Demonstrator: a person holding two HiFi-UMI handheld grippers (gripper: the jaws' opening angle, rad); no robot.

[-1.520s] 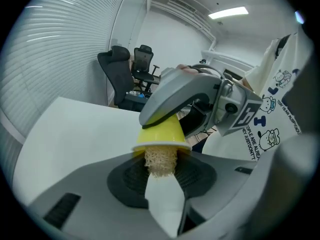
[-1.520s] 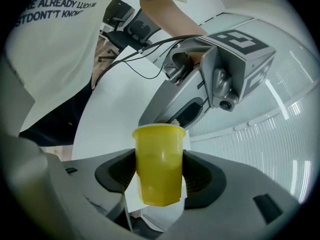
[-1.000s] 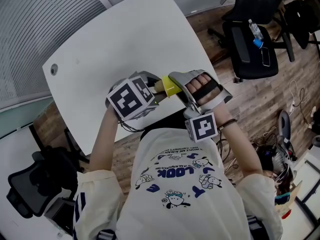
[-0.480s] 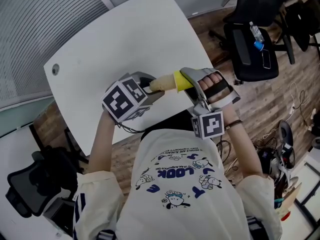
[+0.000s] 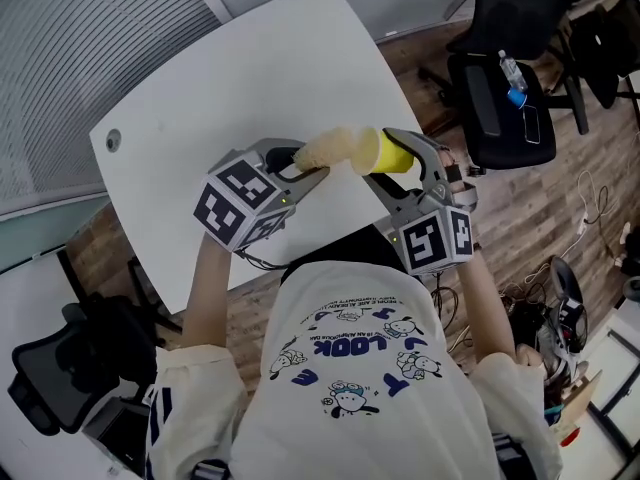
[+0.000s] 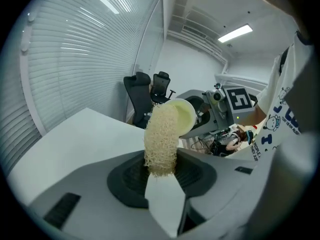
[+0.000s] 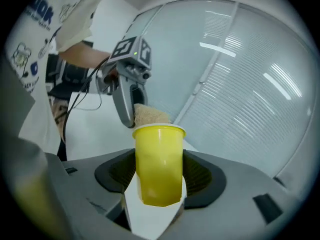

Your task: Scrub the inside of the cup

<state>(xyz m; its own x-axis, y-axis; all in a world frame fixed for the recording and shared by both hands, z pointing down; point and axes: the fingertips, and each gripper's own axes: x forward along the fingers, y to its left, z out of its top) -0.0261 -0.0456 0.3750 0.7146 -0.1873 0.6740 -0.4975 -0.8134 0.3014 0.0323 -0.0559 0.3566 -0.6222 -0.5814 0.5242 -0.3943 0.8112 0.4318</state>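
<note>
Left gripper view, left fingers (image 6: 127, 176) pinch loofah sponge (image 6: 161, 136), right fingers (image 7: 202, 176) grip yellow cup (image 7: 158, 161)

White table (image 5: 250, 63), small round grey grommet (image 5: 112, 139) near its edge

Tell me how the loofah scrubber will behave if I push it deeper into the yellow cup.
The loofah scrubber looks fibrous and open-weave, so it probably compresses and springs back. It sticks far out of the left gripper, held by one end only, so it may bend sideways. The yellow cup looks thin plastic; it could flex.
</note>
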